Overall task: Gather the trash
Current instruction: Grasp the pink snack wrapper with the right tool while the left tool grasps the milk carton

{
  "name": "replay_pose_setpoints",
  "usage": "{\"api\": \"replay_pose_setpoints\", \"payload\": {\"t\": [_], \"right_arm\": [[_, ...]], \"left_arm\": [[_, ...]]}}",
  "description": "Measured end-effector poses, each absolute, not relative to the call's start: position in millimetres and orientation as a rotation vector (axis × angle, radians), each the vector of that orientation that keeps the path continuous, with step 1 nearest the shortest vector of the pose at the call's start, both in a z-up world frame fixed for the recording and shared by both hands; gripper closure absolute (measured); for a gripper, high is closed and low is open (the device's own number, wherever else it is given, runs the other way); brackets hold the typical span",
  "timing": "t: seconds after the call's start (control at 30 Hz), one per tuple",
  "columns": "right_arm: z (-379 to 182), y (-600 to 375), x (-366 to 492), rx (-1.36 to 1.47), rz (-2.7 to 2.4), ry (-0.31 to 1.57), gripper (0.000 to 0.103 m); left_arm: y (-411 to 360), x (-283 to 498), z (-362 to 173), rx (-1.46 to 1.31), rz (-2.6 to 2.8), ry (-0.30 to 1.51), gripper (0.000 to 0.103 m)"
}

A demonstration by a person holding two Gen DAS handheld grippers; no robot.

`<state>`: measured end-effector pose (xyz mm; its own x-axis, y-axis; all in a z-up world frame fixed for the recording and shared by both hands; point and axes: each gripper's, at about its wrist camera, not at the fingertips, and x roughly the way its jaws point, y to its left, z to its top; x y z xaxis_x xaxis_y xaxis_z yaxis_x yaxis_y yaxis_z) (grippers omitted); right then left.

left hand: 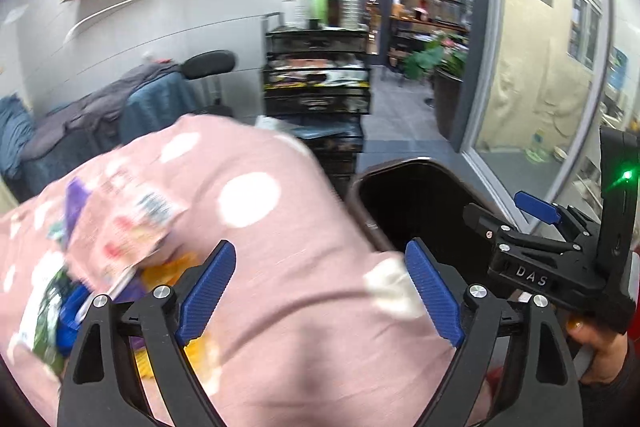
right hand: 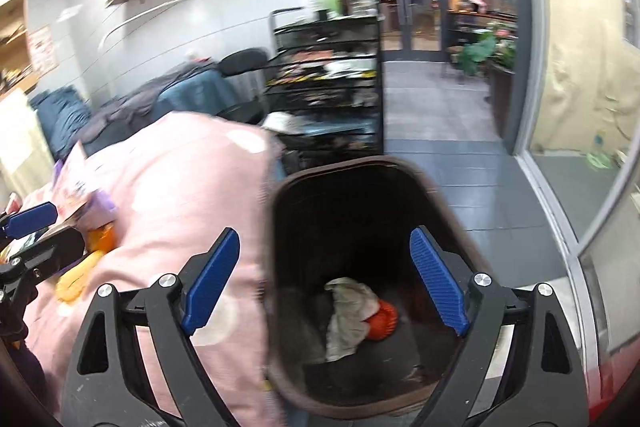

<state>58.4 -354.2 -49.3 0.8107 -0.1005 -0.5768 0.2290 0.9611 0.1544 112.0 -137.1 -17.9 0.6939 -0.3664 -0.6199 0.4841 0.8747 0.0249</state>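
Note:
A pink polka-dot cloth (left hand: 280, 267) covers a surface, with snack wrappers (left hand: 120, 227) and other colourful trash piled at its left. My left gripper (left hand: 320, 291) is open and empty above the cloth. A dark brown bin (right hand: 348, 267) stands beside the cloth; it also shows in the left wrist view (left hand: 412, 203). Inside it lie a crumpled tissue (right hand: 348, 311) and an orange item (right hand: 384, 319). My right gripper (right hand: 326, 281) is open and empty over the bin's mouth; it also shows in the left wrist view (left hand: 516, 223). Wrappers (right hand: 80, 195) and yellow trash (right hand: 76, 275) lie at the cloth's left.
A black wire rack (left hand: 316, 75) full of goods stands behind the cloth. A chair draped in blue and grey fabric (left hand: 120, 107) sits at the left. Glass partition (left hand: 540, 67) runs along the right. Grey tiled floor (right hand: 460, 167) lies beyond the bin.

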Motion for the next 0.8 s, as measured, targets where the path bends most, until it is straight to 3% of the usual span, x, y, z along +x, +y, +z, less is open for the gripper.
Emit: {"api": "replay_pose_setpoints", "payload": {"t": [0.67, 0.8], "right_arm": [[-31, -208, 138, 0.16, 0.414, 0.671, 0.017], [-33, -194, 163, 0.167, 0.474, 0.7, 0.025]], "left_arm": [[49, 121, -22, 0.048, -0.113, 0.701, 0.015], [86, 125, -20, 0.012, -0.04, 0.706, 0.015]]}}
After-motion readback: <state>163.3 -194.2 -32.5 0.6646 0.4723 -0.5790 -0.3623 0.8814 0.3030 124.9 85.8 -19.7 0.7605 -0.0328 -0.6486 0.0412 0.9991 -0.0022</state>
